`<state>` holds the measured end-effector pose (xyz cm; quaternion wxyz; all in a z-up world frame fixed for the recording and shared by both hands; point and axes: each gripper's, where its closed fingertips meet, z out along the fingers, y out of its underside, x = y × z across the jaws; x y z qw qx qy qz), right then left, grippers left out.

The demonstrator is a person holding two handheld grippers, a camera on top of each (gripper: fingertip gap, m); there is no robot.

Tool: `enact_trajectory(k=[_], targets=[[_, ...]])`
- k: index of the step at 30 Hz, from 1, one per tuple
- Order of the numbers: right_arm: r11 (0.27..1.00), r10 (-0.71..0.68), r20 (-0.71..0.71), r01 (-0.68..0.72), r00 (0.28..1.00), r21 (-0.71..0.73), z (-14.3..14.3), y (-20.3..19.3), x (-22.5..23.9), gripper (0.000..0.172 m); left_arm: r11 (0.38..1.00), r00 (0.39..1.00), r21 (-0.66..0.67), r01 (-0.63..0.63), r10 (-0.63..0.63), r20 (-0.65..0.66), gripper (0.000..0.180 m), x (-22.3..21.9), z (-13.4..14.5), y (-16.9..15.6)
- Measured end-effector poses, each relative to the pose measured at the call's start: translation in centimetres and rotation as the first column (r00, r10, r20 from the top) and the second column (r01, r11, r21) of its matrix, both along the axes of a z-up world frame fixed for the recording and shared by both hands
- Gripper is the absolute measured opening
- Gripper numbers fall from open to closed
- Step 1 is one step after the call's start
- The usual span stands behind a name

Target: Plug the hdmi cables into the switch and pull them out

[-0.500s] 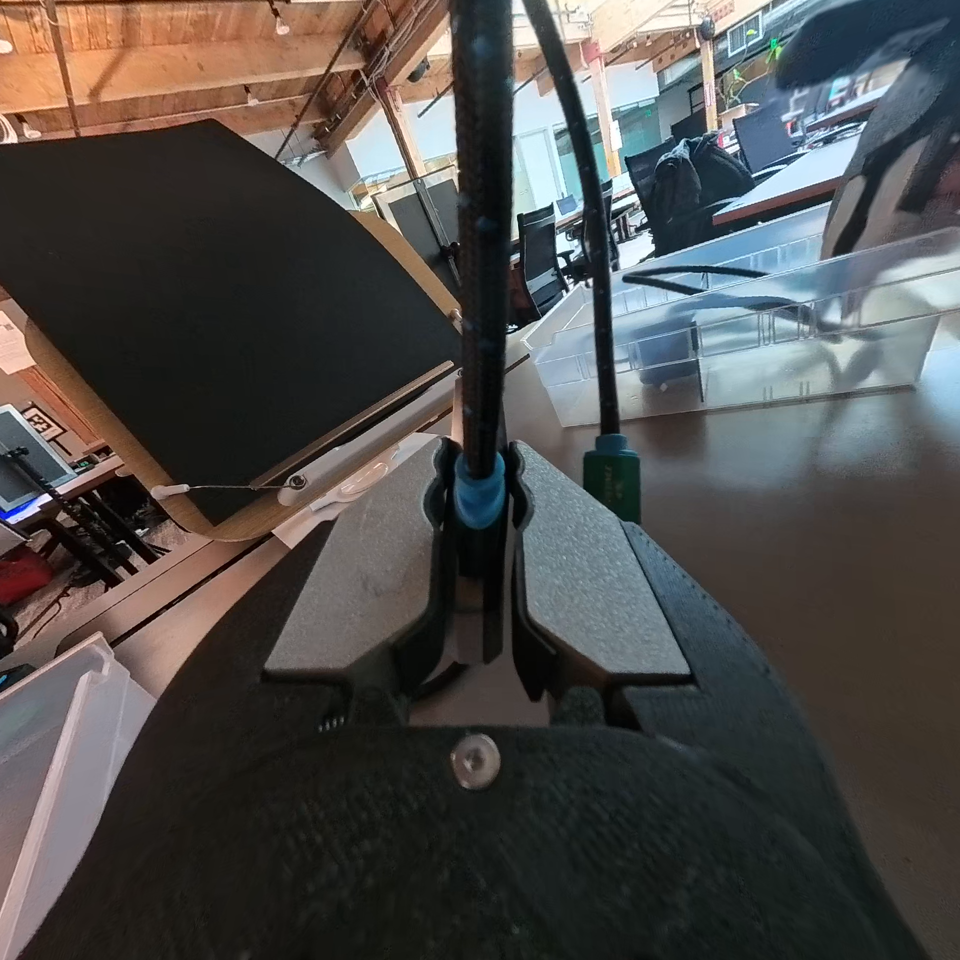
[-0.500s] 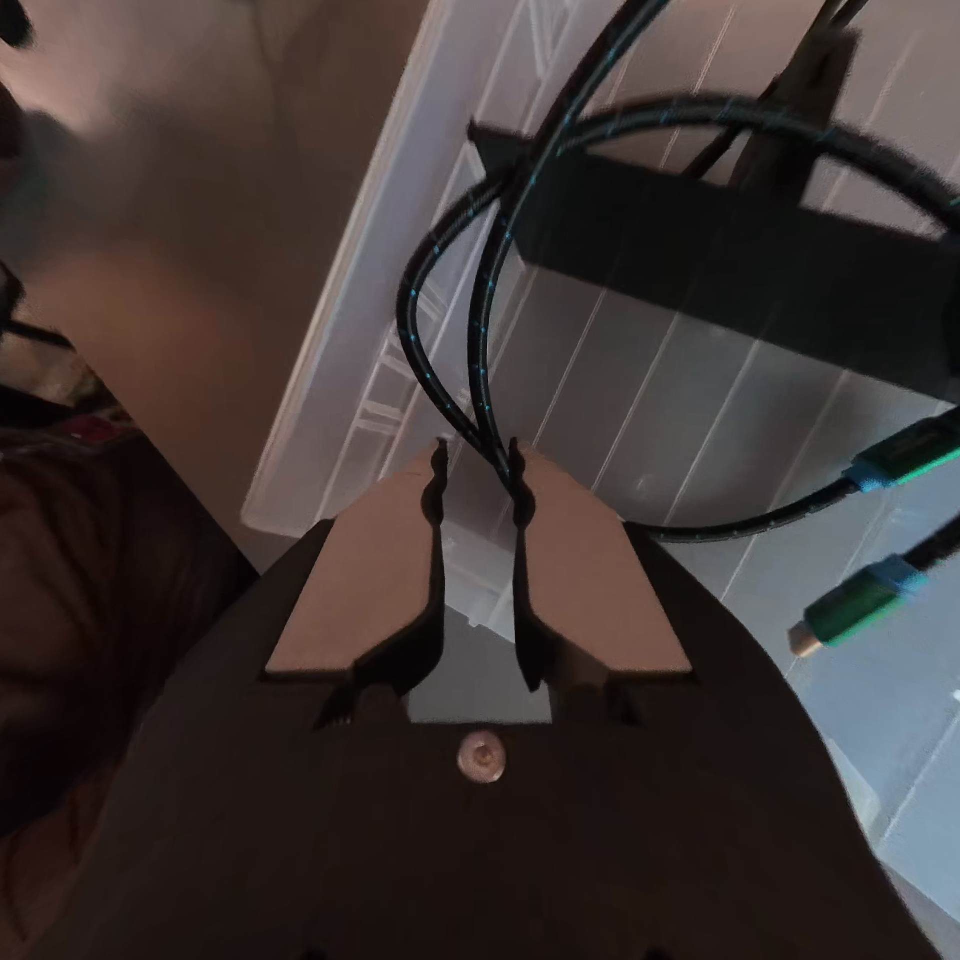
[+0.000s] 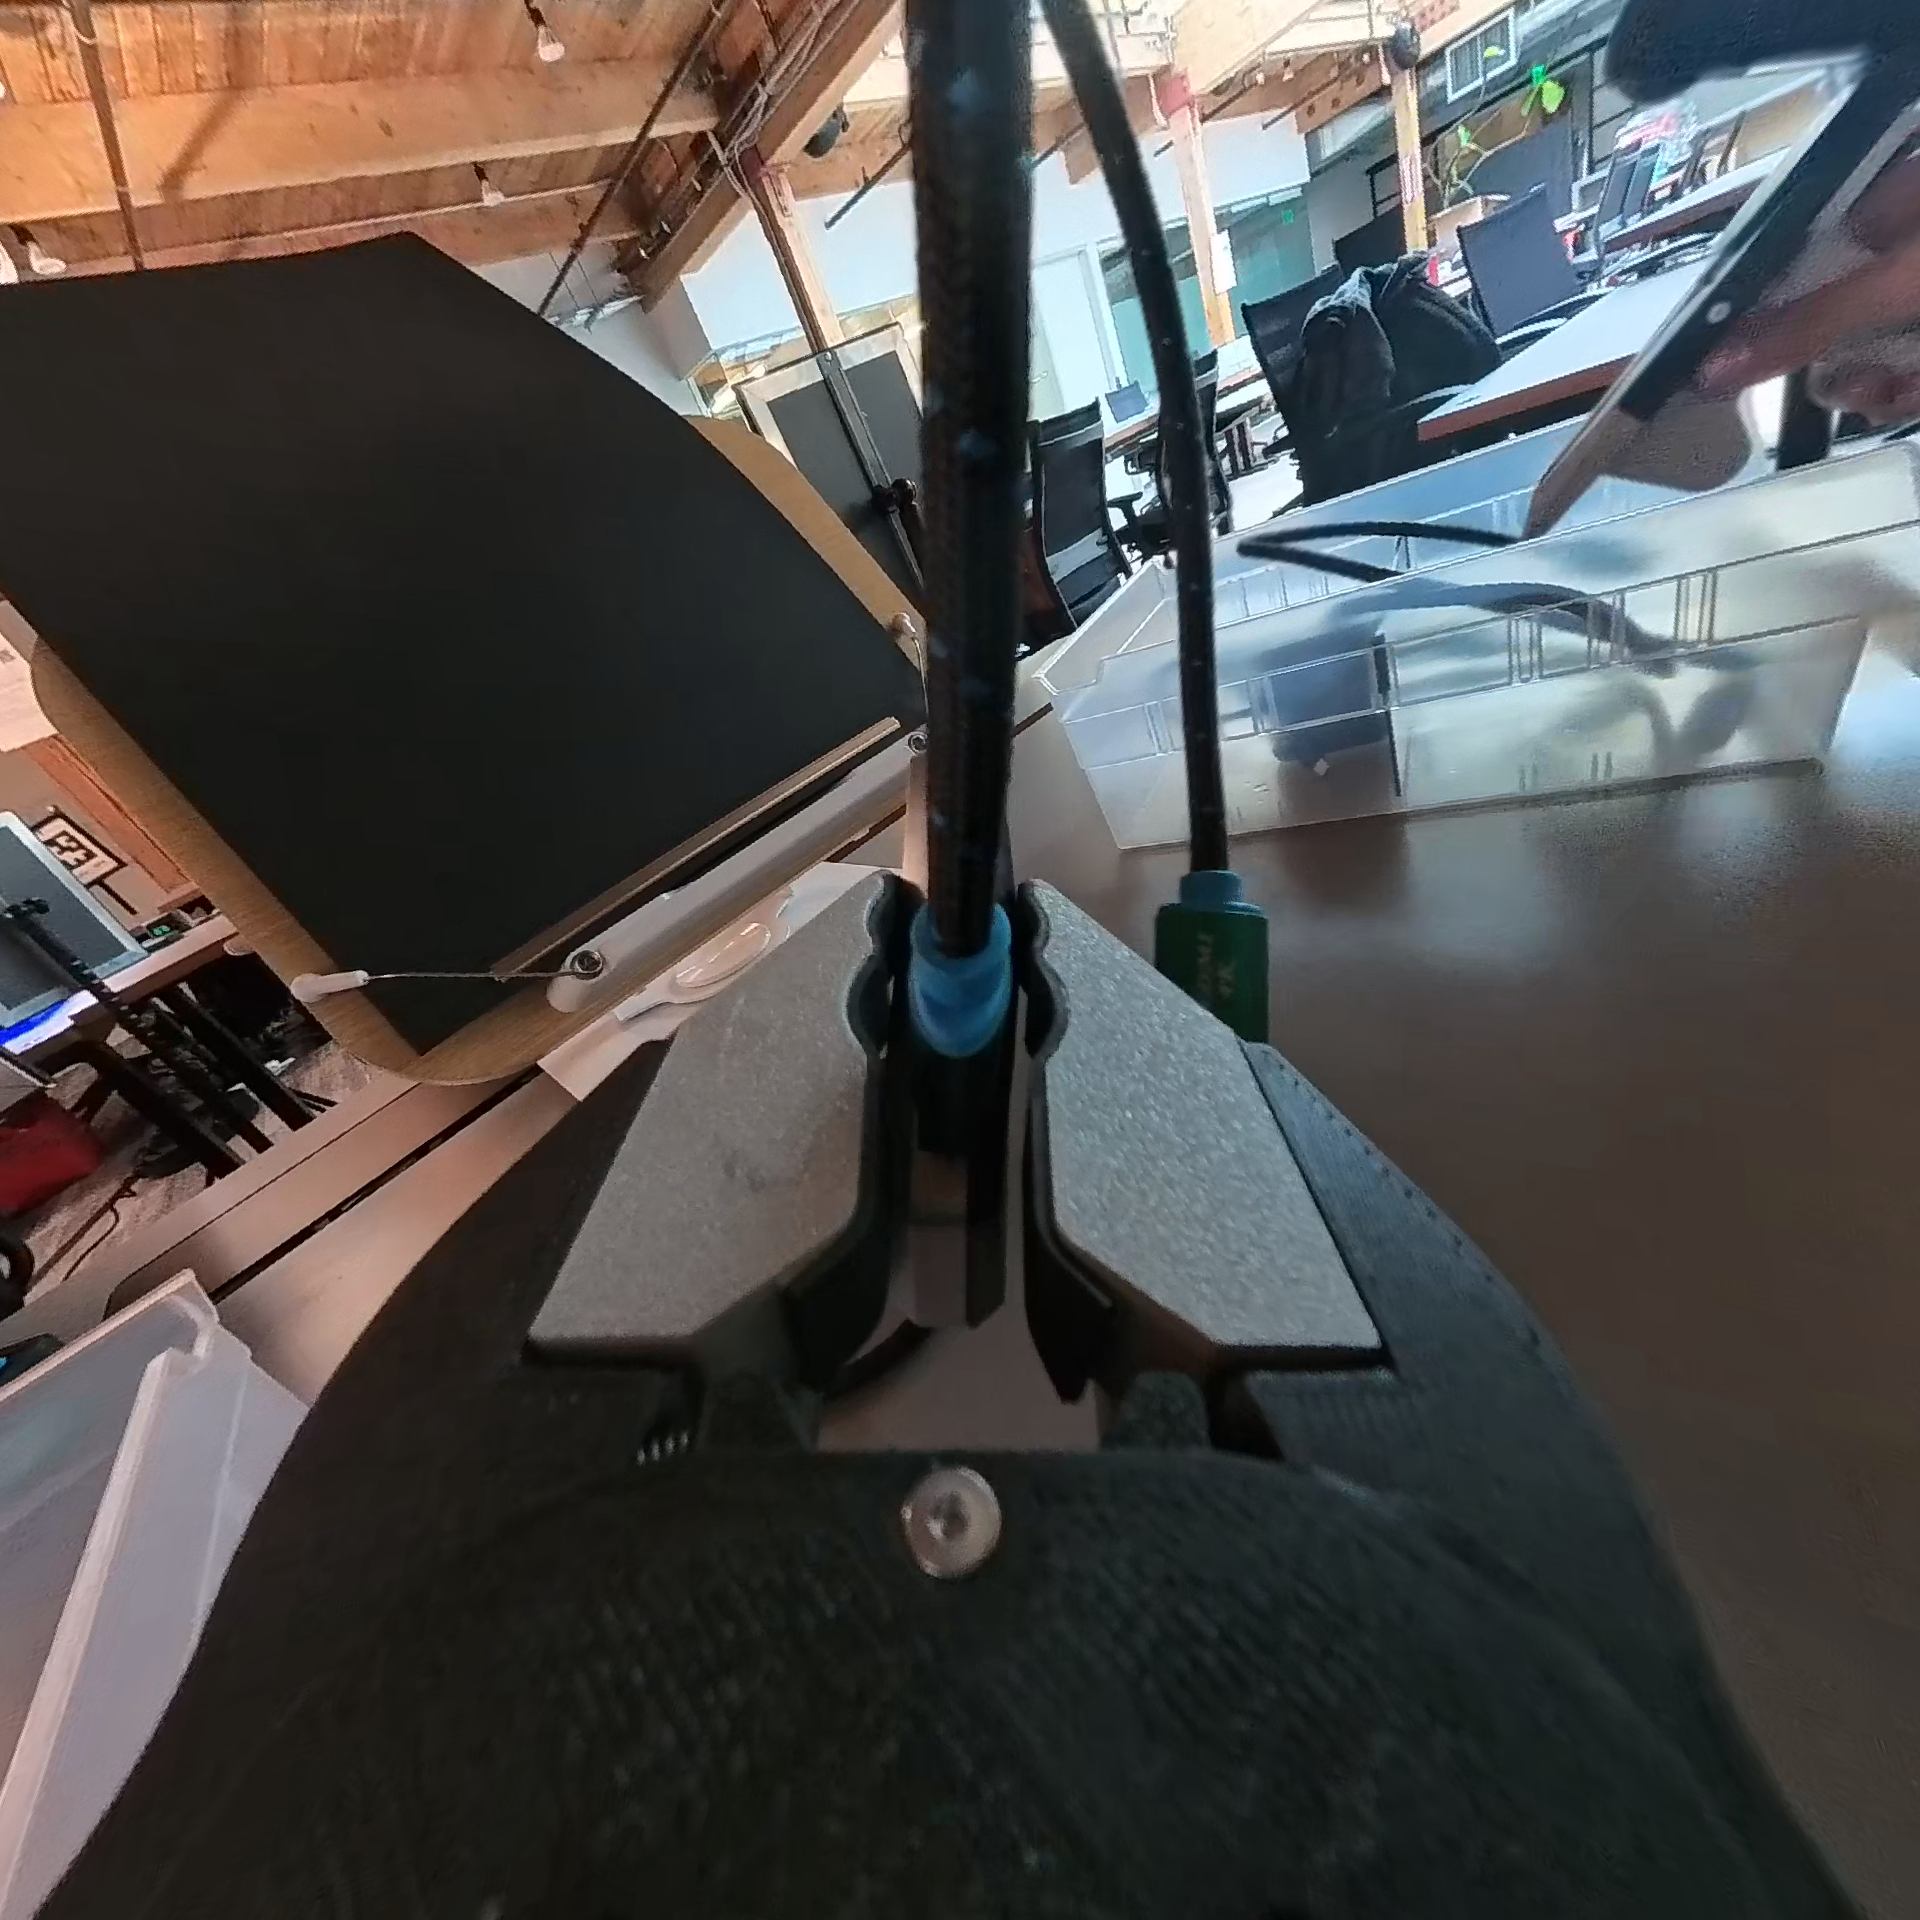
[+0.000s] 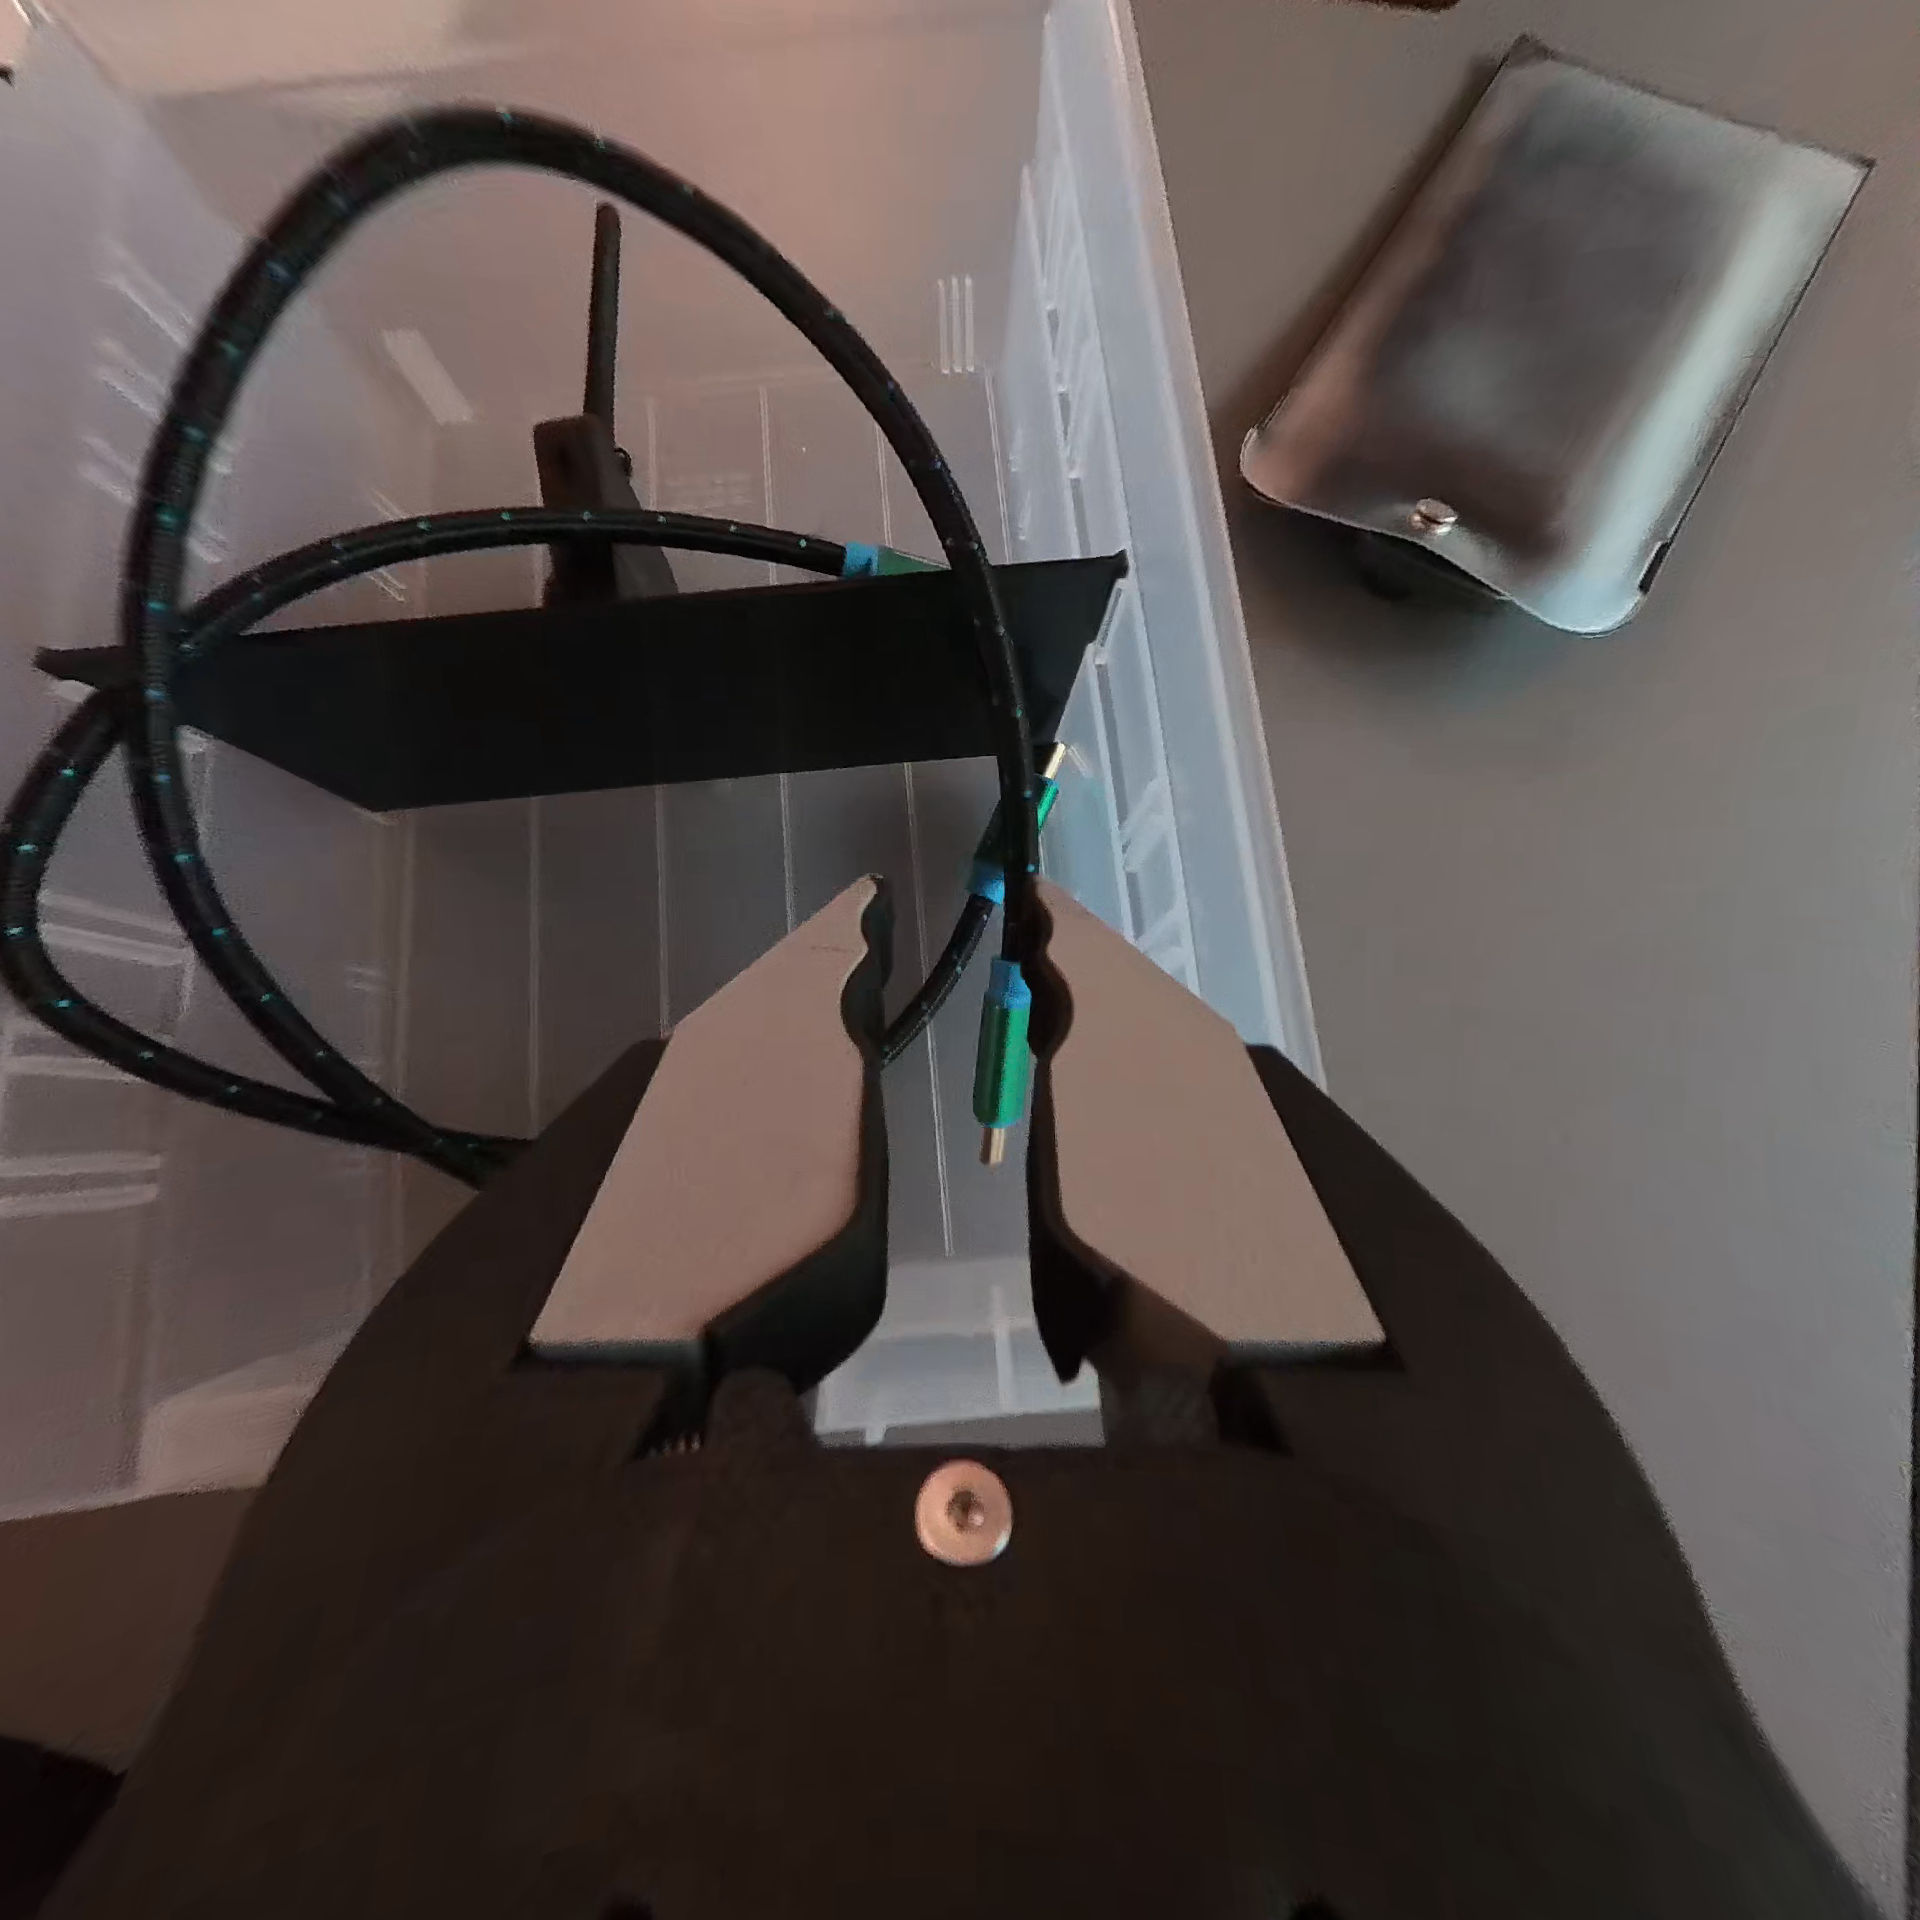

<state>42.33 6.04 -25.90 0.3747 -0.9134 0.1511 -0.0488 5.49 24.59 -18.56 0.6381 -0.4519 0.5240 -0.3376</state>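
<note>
Left gripper (image 3: pixel 958 935): jaws pinching an HDMI plug (image 3: pixel 958 997) at its blue collar, both pads tight on it; its black braided cable (image 3: pixel 971 436) rises straight up out of frame. Just right of the jaws, a second plug with a green shell (image 3: pixel 1214 966) stands apart from the pads, its own cable (image 3: pixel 1195 623) running up beside the first.

Right gripper (image 4: pixel 956 925): jaws spread, nothing pinched. A green-shelled plug (image 4: pixel 1004 1060) hangs in the gap close to the right pad; whether it touches, cannot tell. Another plug (image 4: pixel 1023 831) lies just beyond the tips.

Outward: cables loop wide over a clear plastic bin (image 4: pixel 1101 436). Inside the bin stands a black switch (image 4: pixel 644 696), one plug (image 4: pixel 871 563) at its top edge; whether it is seated, cannot tell. Right of the bin, a dark leather pouch (image 4: pixel 1558 384) with a metal stud lies flat on the surface (image 4: pixel 1610 1039).

Surface: dark brown, smooth, slightly glossy (image 3: pixel 1558 1039). Left of it, a large black panel (image 3: pixel 395 623) on a light wood backing, tilted. A second clear bin (image 3: pixel 94 1455) at lower left.

Room: open office, exposed timber ceiling beams (image 3: pixel 364 114), rows of desks with black chairs (image 3: pixel 1081 499), daylight from far windows.
</note>
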Motion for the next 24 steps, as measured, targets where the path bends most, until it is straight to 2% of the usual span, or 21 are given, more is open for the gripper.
enact_trajectory(k=[4,6,9,10,11,14,16,18,22,24], targets=[[0.998,-0.017,0.057,0.02,0.998,-0.064,-1.1,-0.1,0.7,0.002,1.0,1.0,-0.004,0.001,-0.001,0.001,0.019,0.0,0.0,0.0],[0.993,-0.012,0.08,0.022,0.997,-0.116,-1.6,-0.6,0.7,0.0,1.0,1.0,-0.003,0.001,-0.001,0.001,0.019,0.0,0.0,0.0],[0.983,0.002,0.016,0.001,1.0,-0.183,-2.6,-1.3,-0.5,0.0,1.0,1.0,-0.004,0.002,-0.002,0.0,0.019,0.0,0.0,0.0],[0.985,-0.019,0.026,0.023,0.999,-0.17,-2.1,-1.3,-0.2,0.001,1.0,1.0,-0.004,0.002,-0.002,0.0,0.019,0.0,0.0,0.0],[0.99,-0.033,0.035,0.037,0.999,-0.135,-1.3,-1.1,-0.1,0.014,1.0,1.0,-0.004,0.002,-0.002,0.0,0.019,0.0,0.0,0.0],[1.0,-0.027,0.081,0.027,0.996,0.0,1.2,0.2,0.0,0.018,1.0,1.0,-0.007,0.001,-0.001,0.0,0.019,0.0,0.0,0.0],[0.998,-0.052,0.145,0.047,0.988,0.038,1.8,0.8,0.8,0.028,1.0,1.0,-0.007,0.0,0.0,0.0,0.019,0.0,0.0,0.0],[0.997,-0.059,0.173,0.05,0.983,0.051,1.7,1.4,1.2,0.028,1.0,1.0,-0.007,0.0,0.0,-0.001,0.019,0.0,0.0,0.0],[0.996,-0.078,0.192,0.086,0.978,-0.034,-0.3,1.5,1.9,0.016,1.0,1.0,-0.007,0.001,-0.001,-0.001,0.019,0.0,0.0,0.0],[0.989,-0.094,0.197,0.114,0.976,-0.091,-1.2,0.8,2.3,0.003,1.0,1.0,-0.009,0.0,0.0,0.0,0.019,0.0,0.0,0.1]])
